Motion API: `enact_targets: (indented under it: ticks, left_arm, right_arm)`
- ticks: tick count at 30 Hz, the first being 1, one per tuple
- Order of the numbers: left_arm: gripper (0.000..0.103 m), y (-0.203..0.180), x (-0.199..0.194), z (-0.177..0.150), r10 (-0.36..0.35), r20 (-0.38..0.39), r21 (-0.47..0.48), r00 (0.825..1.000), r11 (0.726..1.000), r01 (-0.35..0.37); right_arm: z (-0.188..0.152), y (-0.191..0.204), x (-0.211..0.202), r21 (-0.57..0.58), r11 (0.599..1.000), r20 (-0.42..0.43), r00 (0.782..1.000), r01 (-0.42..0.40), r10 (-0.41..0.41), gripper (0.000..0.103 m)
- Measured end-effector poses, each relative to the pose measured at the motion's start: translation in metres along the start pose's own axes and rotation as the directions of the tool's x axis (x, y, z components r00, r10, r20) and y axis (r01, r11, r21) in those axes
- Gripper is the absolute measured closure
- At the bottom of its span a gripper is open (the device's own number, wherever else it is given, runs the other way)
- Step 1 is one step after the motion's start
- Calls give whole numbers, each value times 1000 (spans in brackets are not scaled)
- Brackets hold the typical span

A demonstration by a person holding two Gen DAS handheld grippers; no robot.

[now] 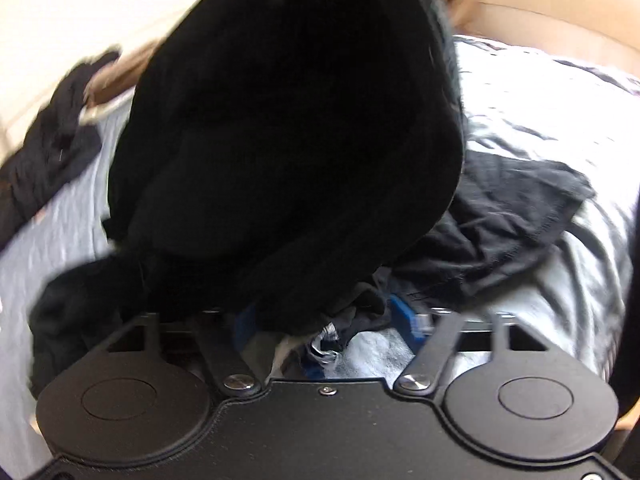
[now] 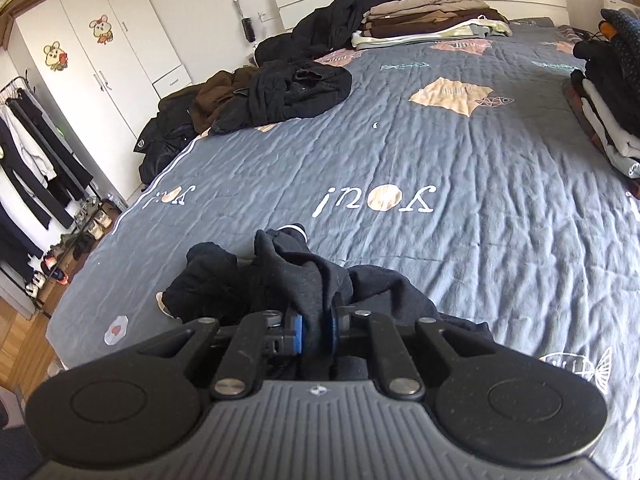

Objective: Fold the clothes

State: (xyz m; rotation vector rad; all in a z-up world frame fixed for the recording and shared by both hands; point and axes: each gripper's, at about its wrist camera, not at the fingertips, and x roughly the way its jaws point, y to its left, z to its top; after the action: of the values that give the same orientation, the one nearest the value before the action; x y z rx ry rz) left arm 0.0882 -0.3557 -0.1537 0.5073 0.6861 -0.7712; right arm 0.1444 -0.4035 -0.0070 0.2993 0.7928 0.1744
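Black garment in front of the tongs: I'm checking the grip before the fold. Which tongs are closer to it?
Right. The right tongs are clamped on the black garment. The left tongs stand open with dark cloth draped between them, not pinched.

In my left wrist view the black garment (image 1: 288, 120) hung so close that it blotted out most of the bed (image 1: 540, 112) and covered one blue pad of my left hand-held gripper (image 1: 320, 320). Motion smeared the dark clothes (image 1: 52, 148) at the left edge. In the right view, the folded stack (image 2: 608, 92) was cut off at the right edge.
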Motion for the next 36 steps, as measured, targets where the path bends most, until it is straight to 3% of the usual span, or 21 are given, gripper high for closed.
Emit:
enact_targets:
  ticks: [1,4,7,9,12,14,15,16,19,21,23,24,25,28,31,36]
  left_arm:
    - [80,5,1,-2,-16,-12,-33,1000,999,15]
    - [87,14,-6,-9,-77,-27,-96,997,993,74]
    - [90,17,-33,-19,-209,-13,-140,978,969,206]
    - [91,15,-57,-27,-331,7,-169,944,930,328]
    - [92,4,-90,-39,-495,31,-191,868,850,491]
    - [92,-9,-103,-47,-563,34,-197,826,806,558]
    - [92,-14,-106,-51,-579,32,-206,815,794,572]
    - [91,-18,-107,-54,-579,28,-213,815,793,570]
    - [87,-25,-105,-64,-517,-28,-199,855,841,502]
    - [73,-17,-112,-68,-500,-33,-191,865,853,485]
    - [38,6,-126,-68,-472,34,-222,881,856,467]
    - [28,19,-132,-68,-442,70,-243,894,862,445]
    - [21,32,-137,-66,-406,105,-265,908,868,419]
    - [21,74,-143,-60,-293,168,-354,941,873,335]
    - [21,108,-137,-51,-190,189,-460,963,850,258]
    - [21,137,-98,-10,-183,220,-591,958,756,280]
  right_arm:
    - [1,-1,1,3,1000,3,1000,-1,1,91]
    - [3,-4,2,13,1000,12,1000,1,-1,91]
    - [6,-7,3,26,1000,24,1000,0,0,91]
    - [7,-7,4,30,1000,25,1000,-4,4,90]
    - [6,-3,6,18,1000,20,1000,-12,11,89]
    - [3,2,8,-8,1000,11,1000,0,0,88]
    - [0,3,10,-19,1000,1,1000,8,-8,88]
    - [-3,4,13,-29,999,-12,1000,17,-18,87]
    - [-14,8,22,-62,997,-57,997,42,-45,85]
    - [-21,9,24,-78,996,-78,995,49,-55,83]
    - [-27,9,24,-88,996,-94,995,35,-44,81]
    - [-32,10,24,-100,995,-94,995,31,-40,81]
    - [-36,11,23,-115,993,-91,995,31,-41,81]
    - [-50,18,20,-161,987,-91,995,22,-37,81]
    - [-69,29,22,-207,978,-105,994,0,-22,85]
    - [-92,41,22,-221,975,-108,994,-37,13,90]
